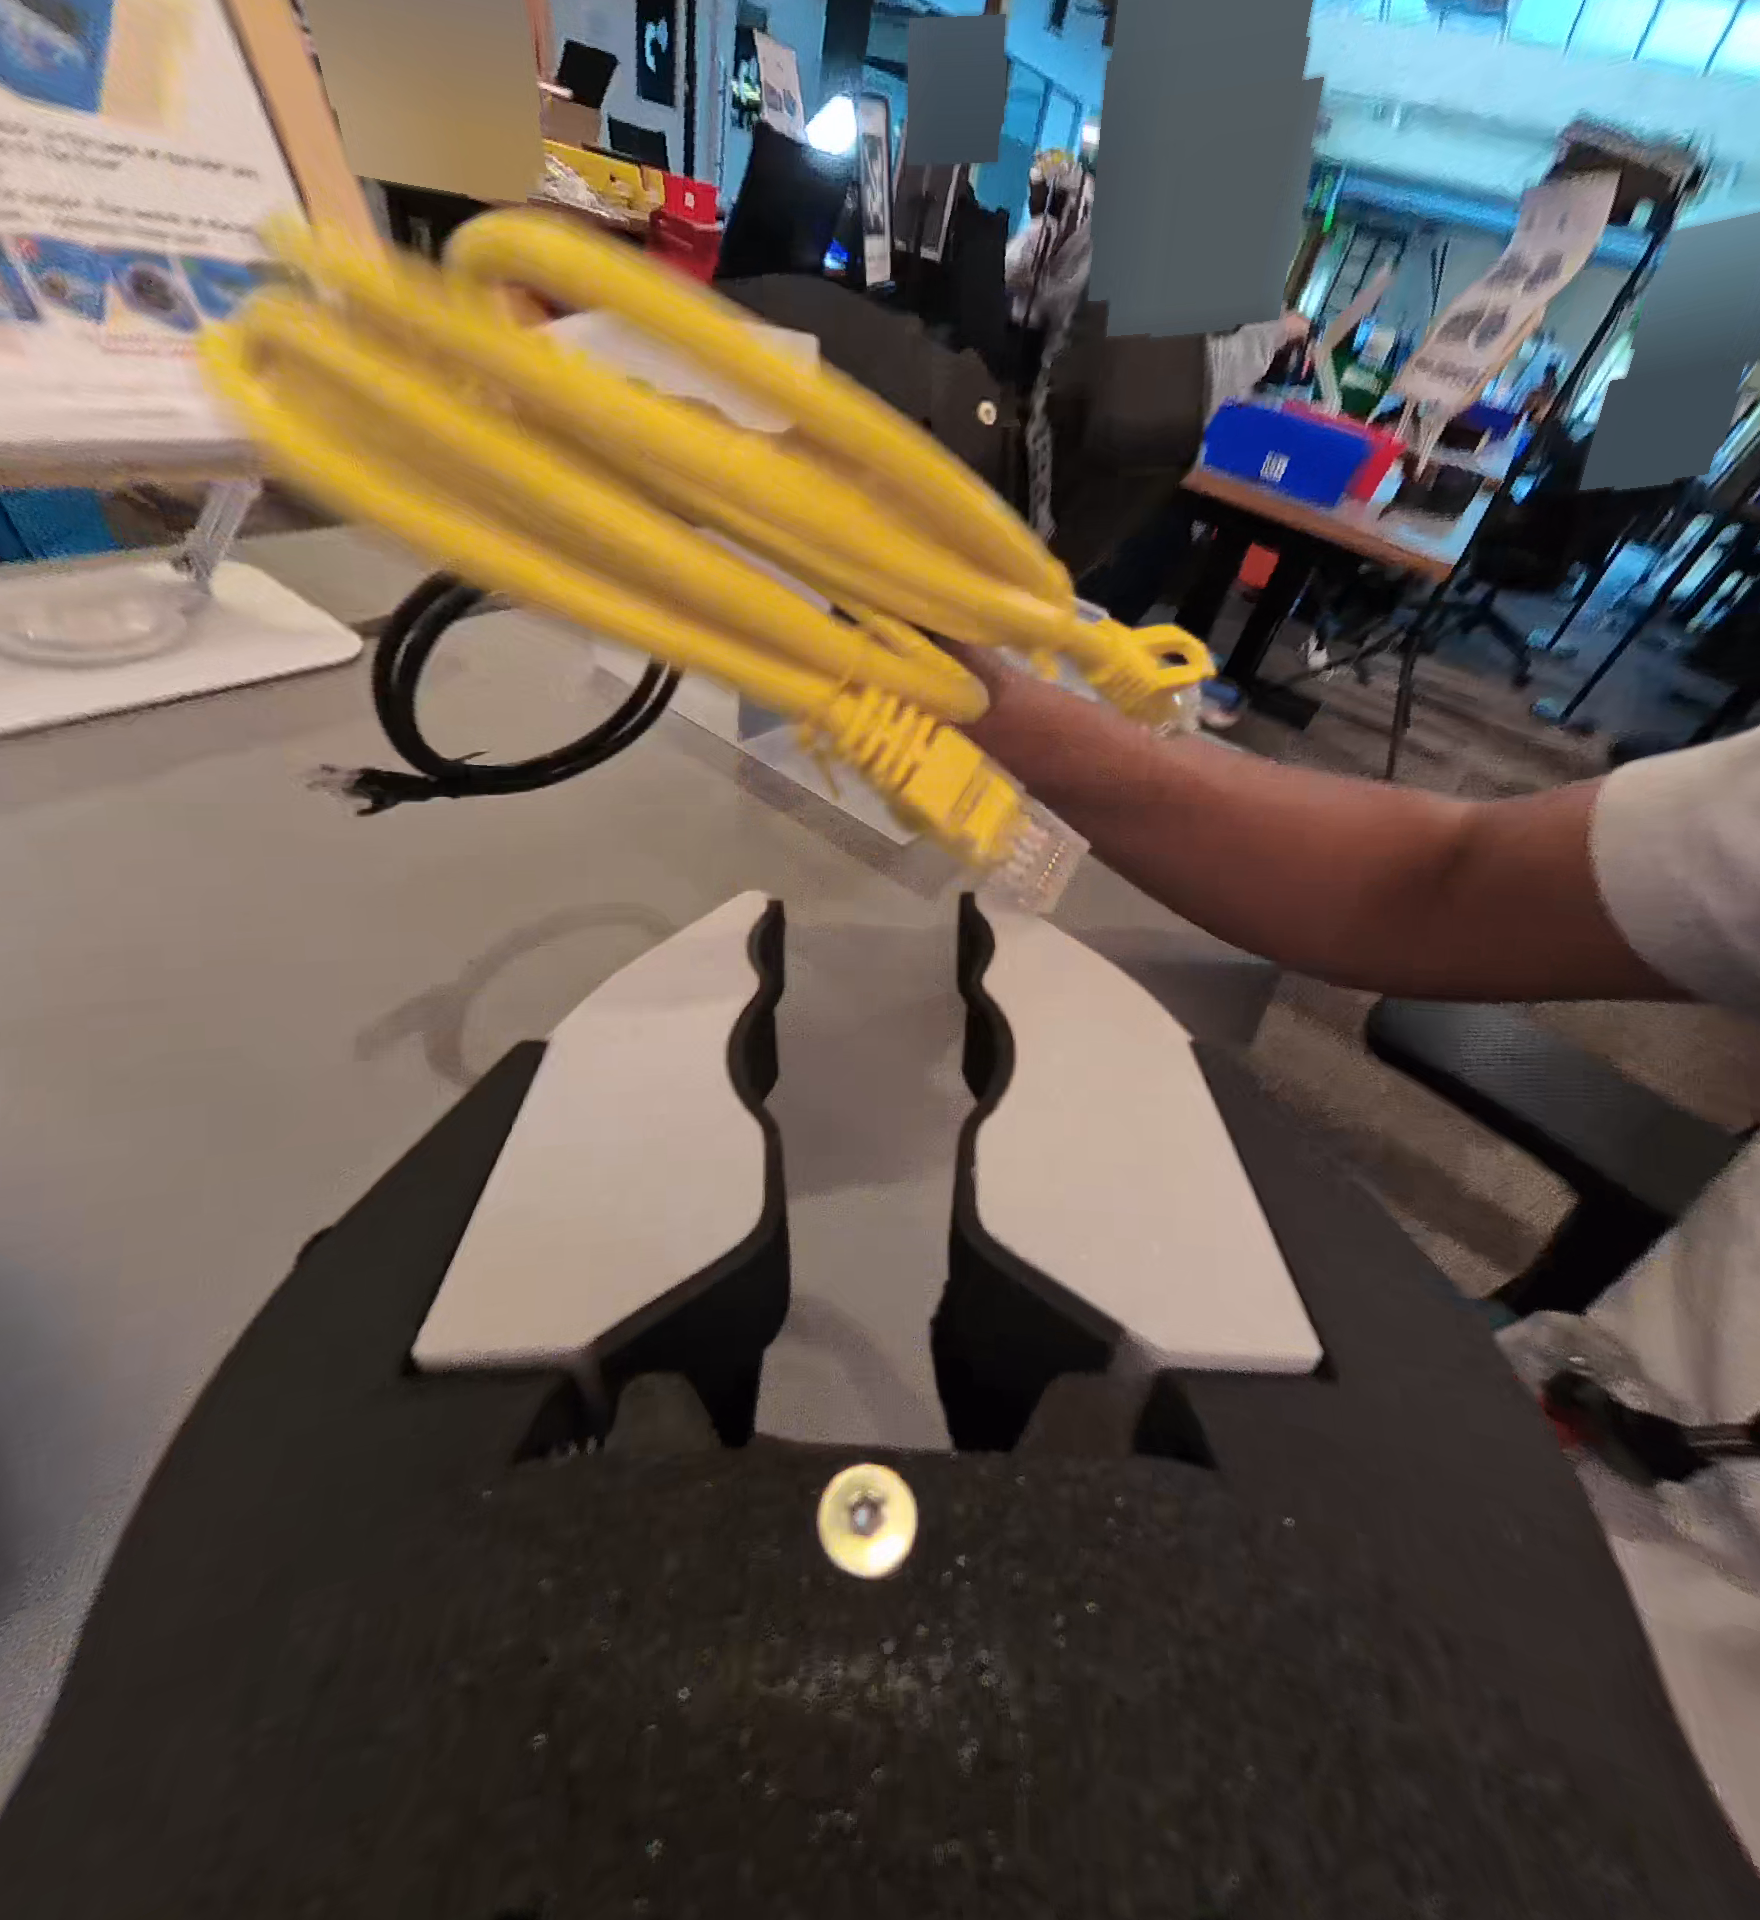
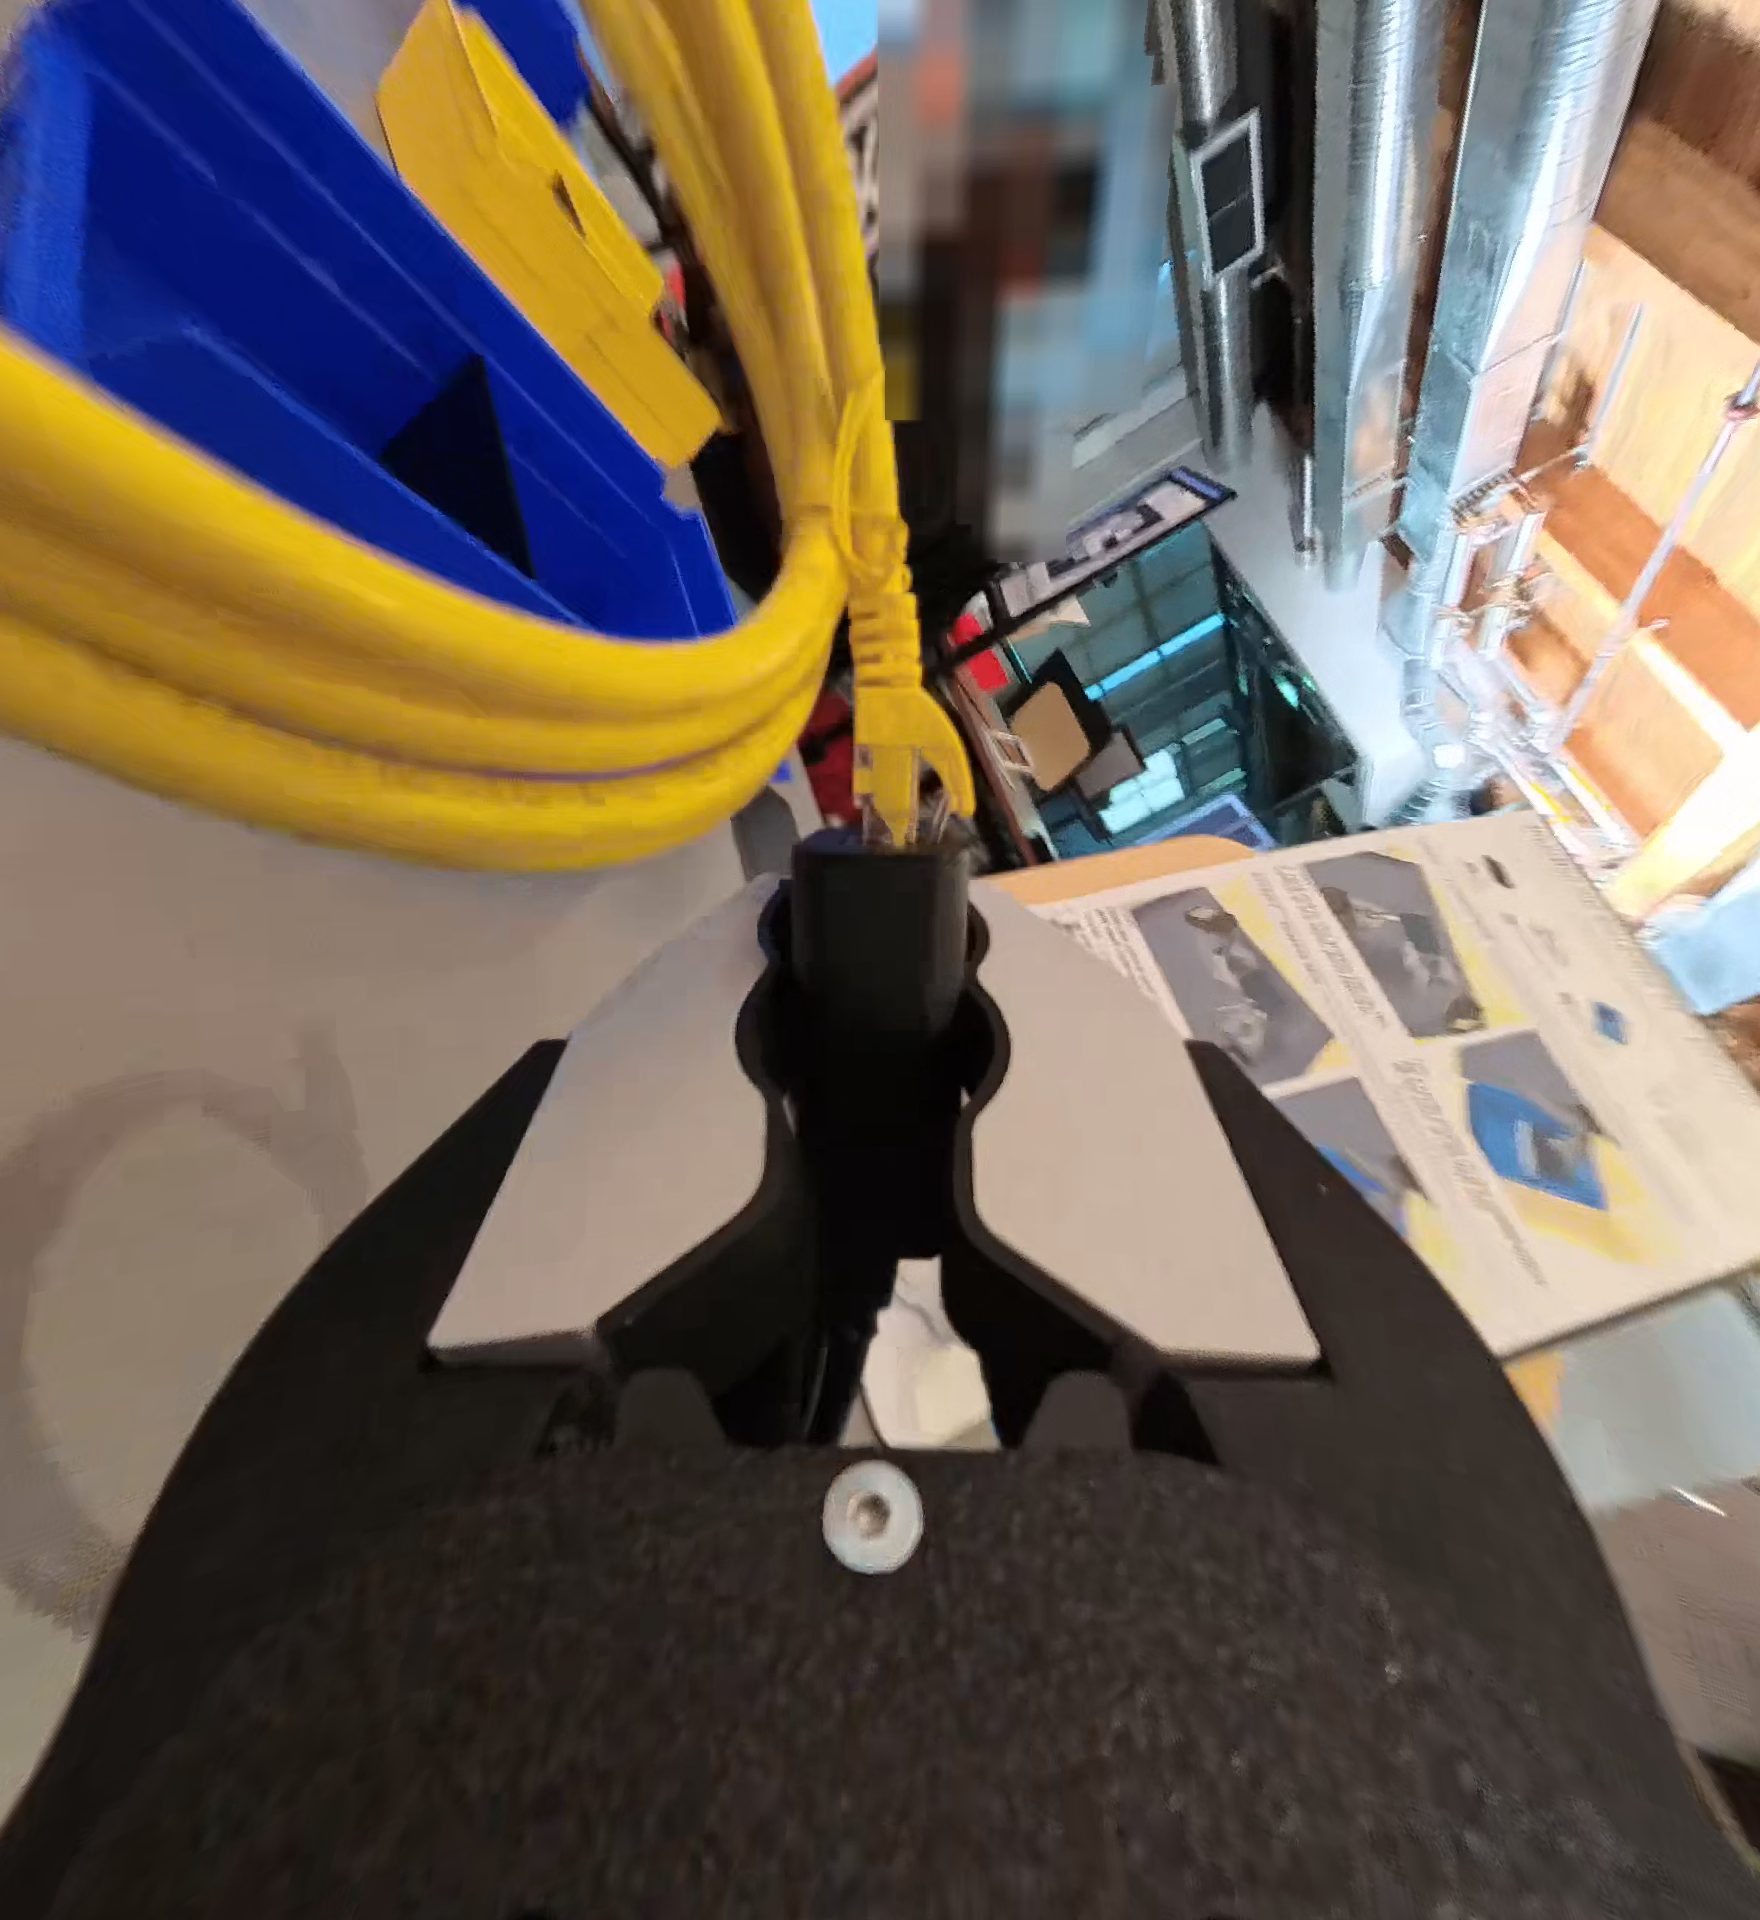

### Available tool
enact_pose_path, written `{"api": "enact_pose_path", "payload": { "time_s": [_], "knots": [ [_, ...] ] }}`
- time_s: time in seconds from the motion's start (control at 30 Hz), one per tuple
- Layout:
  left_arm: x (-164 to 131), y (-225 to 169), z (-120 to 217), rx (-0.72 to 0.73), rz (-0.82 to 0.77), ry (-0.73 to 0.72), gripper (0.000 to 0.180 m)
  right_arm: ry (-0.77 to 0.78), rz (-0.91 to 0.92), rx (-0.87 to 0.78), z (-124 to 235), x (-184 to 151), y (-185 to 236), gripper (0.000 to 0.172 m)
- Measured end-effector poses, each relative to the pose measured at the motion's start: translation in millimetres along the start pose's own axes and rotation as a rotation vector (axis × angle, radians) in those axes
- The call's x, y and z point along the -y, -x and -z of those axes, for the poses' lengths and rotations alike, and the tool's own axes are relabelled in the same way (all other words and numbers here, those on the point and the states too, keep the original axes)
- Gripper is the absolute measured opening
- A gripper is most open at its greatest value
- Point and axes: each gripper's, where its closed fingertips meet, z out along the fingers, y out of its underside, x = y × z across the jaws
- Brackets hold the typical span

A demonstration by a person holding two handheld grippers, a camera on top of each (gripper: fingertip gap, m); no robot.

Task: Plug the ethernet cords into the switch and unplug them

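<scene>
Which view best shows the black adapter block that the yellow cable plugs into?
The right wrist view: the black adapter block sits clamped between the right gripper fingers, yellow plug entering it. The left wrist view does not show it.

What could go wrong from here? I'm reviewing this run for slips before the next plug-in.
1. The yellow cable bundle is off the table with the left gripper open and empty just below its free plug; the bundle's pull could tilt the black block clamped in the right gripper.
2. The swinging plug could be missed.
</scene>
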Motion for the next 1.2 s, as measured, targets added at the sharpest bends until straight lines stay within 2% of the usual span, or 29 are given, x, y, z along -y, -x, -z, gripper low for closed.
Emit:
{"api": "enact_pose_path", "payload": {
  "time_s": [0.1,0.23,0.3,0.37,0.4,0.5,0.53,0.6,0.7,0.8,0.87,0.93,1.03,1.2],
  "knots": [
    [-1.9,15.9,23.4,0.015,0.044,-0.056,0.041,-0.038,-0.107,0.092,-3.8,-1.9,10.2,0.026],
    [14.1,53.6,50.4,0.113,-0.083,-0.079,0.050,-0.086,-0.139,0.144,3.0,-0.8,24.2,0.025],
    [28.9,72.7,50.5,0.149,-0.188,-0.077,0.055,-0.123,-0.136,0.153,8.4,2.1,29.4,0.025],
    [38.5,83.5,36.8,0.145,-0.321,-0.046,0.056,-0.162,-0.128,0.165,13.5,6.0,33.9,0.025],
    [37.6,81.2,24.7,0.095,-0.374,-0.008,0.055,-0.179,-0.120,0.162,15.8,7.8,35.1,0.025],
    [6.3,61.2,-15.1,-0.153,-0.479,0.226,0.046,-0.243,-0.143,0.195,25.5,15.2,42.5,0.025],
    [-0.6,59.1,-27.7,-0.190,-0.514,0.275,0.046,-0.265,-0.154,0.213,30.2,17.6,45.3,0.025],
    [-3.2,49.5,-52.5,-0.255,-0.607,0.266,0.046,-0.308,-0.207,0.242,40.4,21.6,48.0,0.025],
    [10.8,33.6,-81.0,-0.266,-0.781,0.156,0.043,-0.353,-0.293,0.269,51.9,23.1,50.1,0.025],
    [32.2,24.5,-94.3,-0.221,-0.915,0.008,0.029,-0.342,-0.304,0.263,55.9,14.9,51.1,0.025],
    [35.3,21.8,-98.3,-0.233,-0.964,-0.044,0.017,-0.336,-0.293,0.253,56.4,10.4,50.3,0.025],
    [31.3,24.9,-103.2,-0.258,-0.950,-0.025,0.010,-0.335,-0.300,0.255,56.3,9.4,48.9,0.025],
    [29.9,28.6,-104.5,-0.301,-0.905,-0.013,0.010,-0.319,-0.306,0.258,54.3,6.4,48.9,0.025],
    [24.8,33.1,-100.9,-0.356,-0.917,0.072,0.016,-0.294,-0.303,0.280,50.0,3.9,56.6,0.025]
  ]
}}
